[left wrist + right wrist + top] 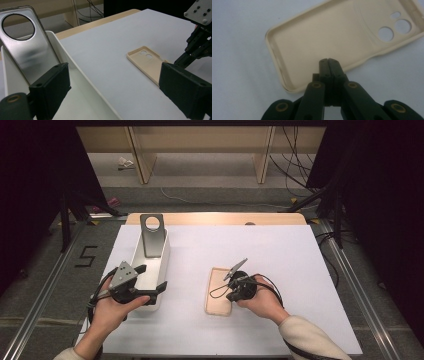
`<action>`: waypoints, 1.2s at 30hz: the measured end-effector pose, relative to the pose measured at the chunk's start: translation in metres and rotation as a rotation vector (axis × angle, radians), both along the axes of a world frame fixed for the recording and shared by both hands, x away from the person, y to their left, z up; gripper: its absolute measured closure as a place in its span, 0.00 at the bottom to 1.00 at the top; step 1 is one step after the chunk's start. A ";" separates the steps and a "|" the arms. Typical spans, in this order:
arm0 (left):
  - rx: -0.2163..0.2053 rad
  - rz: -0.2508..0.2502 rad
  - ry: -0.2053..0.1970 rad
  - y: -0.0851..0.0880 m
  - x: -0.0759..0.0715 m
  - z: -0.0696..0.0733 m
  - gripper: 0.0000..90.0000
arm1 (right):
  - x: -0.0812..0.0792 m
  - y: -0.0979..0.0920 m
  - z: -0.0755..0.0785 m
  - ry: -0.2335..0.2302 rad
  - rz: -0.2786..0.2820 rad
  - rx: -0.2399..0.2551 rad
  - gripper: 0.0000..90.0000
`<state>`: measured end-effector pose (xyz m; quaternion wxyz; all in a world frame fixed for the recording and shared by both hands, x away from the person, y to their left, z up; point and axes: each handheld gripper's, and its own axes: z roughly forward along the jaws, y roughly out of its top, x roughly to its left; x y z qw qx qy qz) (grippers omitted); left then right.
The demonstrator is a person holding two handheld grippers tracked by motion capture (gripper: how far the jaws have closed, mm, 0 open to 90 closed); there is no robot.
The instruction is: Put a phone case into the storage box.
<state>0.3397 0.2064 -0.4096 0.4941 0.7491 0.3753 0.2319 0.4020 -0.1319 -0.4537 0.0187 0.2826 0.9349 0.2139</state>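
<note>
A beige phone case (216, 296) lies inside-up on the white table cover, its camera holes at the far end (324, 37) (147, 63). My right gripper (229, 295) (328, 61) hovers over the case's near long edge, jaws shut with nothing between them. A grey metallic phone case (152, 237) (30, 47) with a round hole leans upright in a white bin (162, 257) (82, 80). My left gripper (151, 279) (115, 87) is open at the bin's near end. One jaw is inside the bin and the other outside over the table, with the bin's wall between them.
The white cover (270, 250) spreads over a wooden table whose far edge (215, 218) shows. Wooden shelving and loose cables lie on the floor beyond. The right gripper's body (197, 42) appears at the right of the left gripper view.
</note>
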 end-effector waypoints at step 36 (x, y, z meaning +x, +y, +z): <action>0.005 -0.016 0.006 -0.004 0.000 -0.002 0.11 | -0.005 0.008 -0.001 -0.032 0.062 -0.024 0.84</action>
